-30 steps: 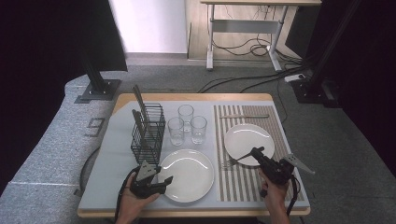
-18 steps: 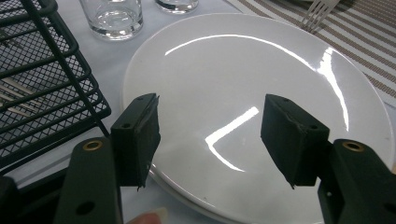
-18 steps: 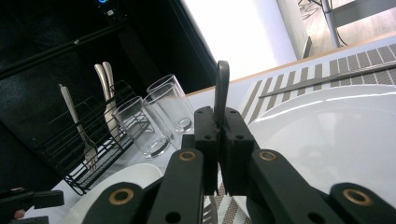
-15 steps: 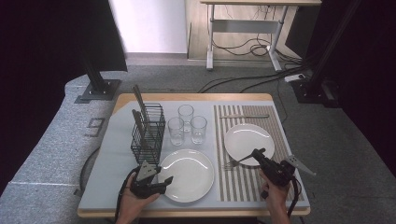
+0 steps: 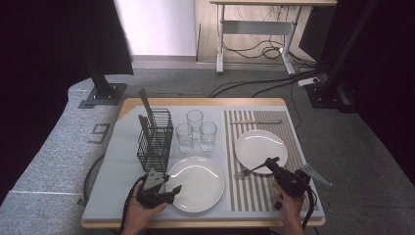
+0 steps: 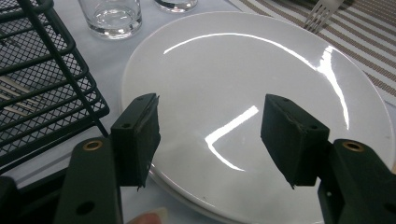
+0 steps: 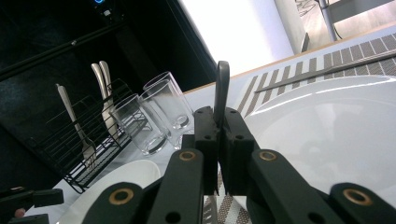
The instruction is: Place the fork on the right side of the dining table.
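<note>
Gripping the fork (image 5: pixel 248 171) by its handle, the right gripper (image 5: pixel 272 163) has its jaws clamped tight on the dark shaft — in the right gripper view that handle (image 7: pixel 221 91) stands up between the pads. The fork's long axis runs left from the gripper, tines out over the striped mat (image 5: pixel 254 196), just clear of the far plate (image 5: pixel 259 145) and pointing toward the near plate (image 5: pixel 195 183). So the right hand owns this one. The left gripper (image 5: pixel 169 191) hovers with jaws apart and empty over the near plate's left rim (image 6: pixel 135 84). Behind sit three glasses (image 5: pixel 195 129) and a wire rack (image 5: pixel 154 142) of cutlery, a knife (image 5: pixel 255 122) on the mat's far end — pale table (image 5: pixel 117 186), grey carpet beyond.
</note>
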`<state>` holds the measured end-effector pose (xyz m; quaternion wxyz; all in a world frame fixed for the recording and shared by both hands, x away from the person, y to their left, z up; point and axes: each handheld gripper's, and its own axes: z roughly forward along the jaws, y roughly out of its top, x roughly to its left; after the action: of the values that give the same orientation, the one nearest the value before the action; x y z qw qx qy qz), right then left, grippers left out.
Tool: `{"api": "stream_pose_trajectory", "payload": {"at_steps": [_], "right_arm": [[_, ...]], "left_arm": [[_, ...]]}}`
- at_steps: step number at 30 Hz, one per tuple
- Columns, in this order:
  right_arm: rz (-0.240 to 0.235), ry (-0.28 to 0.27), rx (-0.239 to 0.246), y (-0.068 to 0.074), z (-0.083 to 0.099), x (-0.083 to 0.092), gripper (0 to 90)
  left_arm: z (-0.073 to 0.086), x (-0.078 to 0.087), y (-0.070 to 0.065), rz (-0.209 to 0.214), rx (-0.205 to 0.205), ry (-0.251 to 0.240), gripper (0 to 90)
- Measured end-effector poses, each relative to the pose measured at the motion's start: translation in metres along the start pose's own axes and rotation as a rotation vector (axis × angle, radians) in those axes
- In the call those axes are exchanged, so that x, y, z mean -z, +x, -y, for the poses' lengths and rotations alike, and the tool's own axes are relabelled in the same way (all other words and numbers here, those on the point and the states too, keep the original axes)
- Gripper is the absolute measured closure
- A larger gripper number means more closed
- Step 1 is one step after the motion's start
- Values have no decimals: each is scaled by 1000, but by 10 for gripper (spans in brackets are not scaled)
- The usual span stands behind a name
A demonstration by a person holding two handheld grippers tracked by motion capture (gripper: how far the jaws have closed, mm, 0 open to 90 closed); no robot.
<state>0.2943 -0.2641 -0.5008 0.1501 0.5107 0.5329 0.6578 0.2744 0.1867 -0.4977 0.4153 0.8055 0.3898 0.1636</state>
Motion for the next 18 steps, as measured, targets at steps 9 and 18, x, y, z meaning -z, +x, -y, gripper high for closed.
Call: {"api": "stream_pose_trajectory", "payload": {"at_steps": [9, 18], "right_arm": [[-1, -11, -4, 0, -2, 5, 863], [3, -17, -14, -2, -1, 10, 862]], "left_arm": [[0, 0, 0, 0, 0, 1, 373], [0, 0, 0, 0, 1, 0, 373]]}}
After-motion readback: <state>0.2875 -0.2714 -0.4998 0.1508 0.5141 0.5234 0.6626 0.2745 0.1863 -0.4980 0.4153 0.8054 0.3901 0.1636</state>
